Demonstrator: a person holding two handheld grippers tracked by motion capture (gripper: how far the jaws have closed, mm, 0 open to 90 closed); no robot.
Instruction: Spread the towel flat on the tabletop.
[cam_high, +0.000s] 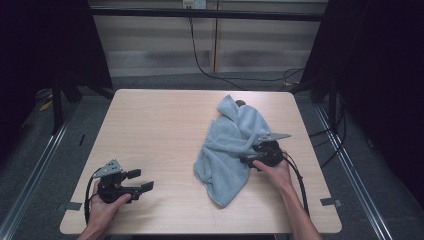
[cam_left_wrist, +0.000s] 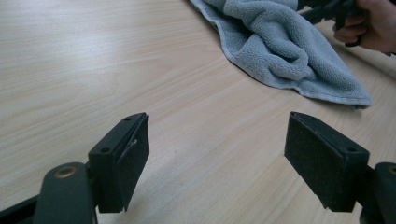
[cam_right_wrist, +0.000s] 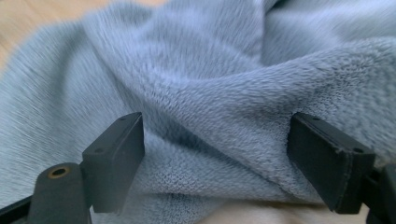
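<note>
A light blue-grey towel (cam_high: 227, 145) lies crumpled on the right half of the wooden table (cam_high: 160, 125). My right gripper (cam_high: 247, 159) sits at the towel's right edge and points left into it. Its jaws stand wide apart in the right gripper view, where my right gripper (cam_right_wrist: 217, 154) has soft folds of the towel (cam_right_wrist: 210, 70) just ahead and partly between the pads. My left gripper (cam_high: 142, 180) rests near the front left corner, open with nothing in it. In the left gripper view, my left gripper (cam_left_wrist: 217, 154) faces bare wood, with the towel (cam_left_wrist: 280, 51) farther off.
A small dark object (cam_high: 241, 103) peeks out behind the towel's far end. Black cables (cam_high: 210, 70) run over the floor beyond the table. Bare wood spans the table's left half and middle.
</note>
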